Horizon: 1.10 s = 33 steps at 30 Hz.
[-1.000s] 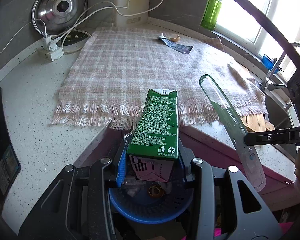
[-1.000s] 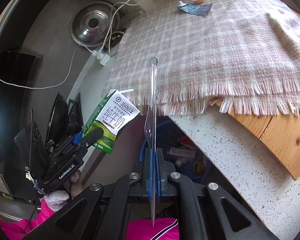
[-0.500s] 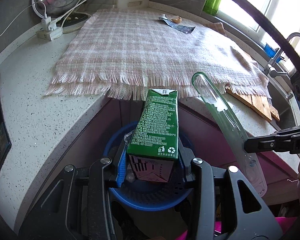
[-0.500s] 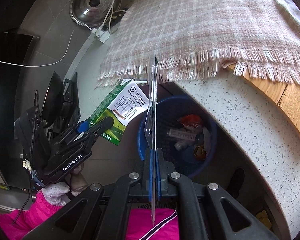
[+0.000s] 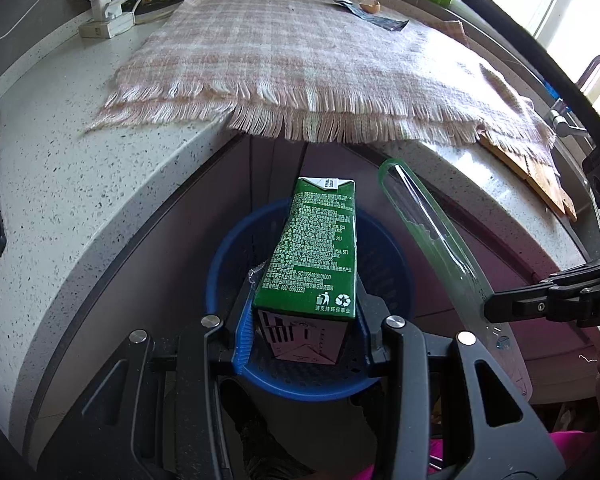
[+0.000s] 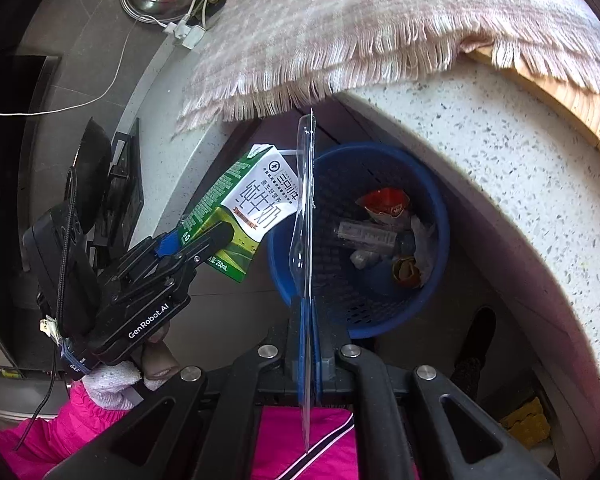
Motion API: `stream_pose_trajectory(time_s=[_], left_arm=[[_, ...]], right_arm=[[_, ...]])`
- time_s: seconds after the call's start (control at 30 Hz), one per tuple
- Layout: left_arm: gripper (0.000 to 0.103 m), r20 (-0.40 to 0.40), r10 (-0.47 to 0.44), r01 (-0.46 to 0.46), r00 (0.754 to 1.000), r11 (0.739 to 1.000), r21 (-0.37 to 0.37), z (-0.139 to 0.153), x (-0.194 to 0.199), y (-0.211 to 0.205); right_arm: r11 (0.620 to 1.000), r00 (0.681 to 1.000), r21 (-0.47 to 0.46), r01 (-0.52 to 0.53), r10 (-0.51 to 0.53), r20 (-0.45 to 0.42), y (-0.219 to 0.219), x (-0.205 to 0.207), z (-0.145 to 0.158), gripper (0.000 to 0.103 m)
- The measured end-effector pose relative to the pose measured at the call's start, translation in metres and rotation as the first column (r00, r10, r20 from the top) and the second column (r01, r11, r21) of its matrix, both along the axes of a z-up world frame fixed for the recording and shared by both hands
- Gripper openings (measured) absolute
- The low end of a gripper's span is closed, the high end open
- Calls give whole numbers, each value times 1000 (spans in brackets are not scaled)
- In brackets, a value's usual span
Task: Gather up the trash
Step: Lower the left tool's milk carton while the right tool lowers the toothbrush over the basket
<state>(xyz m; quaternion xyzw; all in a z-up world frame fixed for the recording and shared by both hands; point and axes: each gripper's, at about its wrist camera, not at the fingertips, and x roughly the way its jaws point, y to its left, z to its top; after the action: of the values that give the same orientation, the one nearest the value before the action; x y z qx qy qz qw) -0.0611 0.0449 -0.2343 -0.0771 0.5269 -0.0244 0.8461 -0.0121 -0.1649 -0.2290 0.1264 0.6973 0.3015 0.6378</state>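
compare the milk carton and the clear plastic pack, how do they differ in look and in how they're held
The milk carton is an opaque green box with white print; the clear plastic pack is a thin, see-through, green-edged strip. The left gripper holds the carton with its jaws part open around the carton's base; the right gripper is pinched fully shut on the flat pack. Both hang over the blue bin, not yet dropped.

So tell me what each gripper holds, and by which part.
Left gripper: the green milk carton, clamped at its bottom end. Right gripper: the clear plastic packaging strip, pinched near its lower end.
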Motion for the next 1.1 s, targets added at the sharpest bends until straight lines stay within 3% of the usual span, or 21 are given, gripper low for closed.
stream_pose_trajectory(time_s=[0.47,1.0,1.1], left_arm=[[40,-67,4,-3,998,1000,10,-33,2,-7],[40,-107,-3,4,994,1000,13,-60,14,-16],[40,-115,-5,7,993,1000,13,-61,18,-13]], right_arm=[[999,995,-51,6,-11,-98,6,-8,-45,1],[994,994,-108,19,-30,-102,7,-1,-63,1],[994,995,-112,17,-28,-95,8,0,-61,5]])
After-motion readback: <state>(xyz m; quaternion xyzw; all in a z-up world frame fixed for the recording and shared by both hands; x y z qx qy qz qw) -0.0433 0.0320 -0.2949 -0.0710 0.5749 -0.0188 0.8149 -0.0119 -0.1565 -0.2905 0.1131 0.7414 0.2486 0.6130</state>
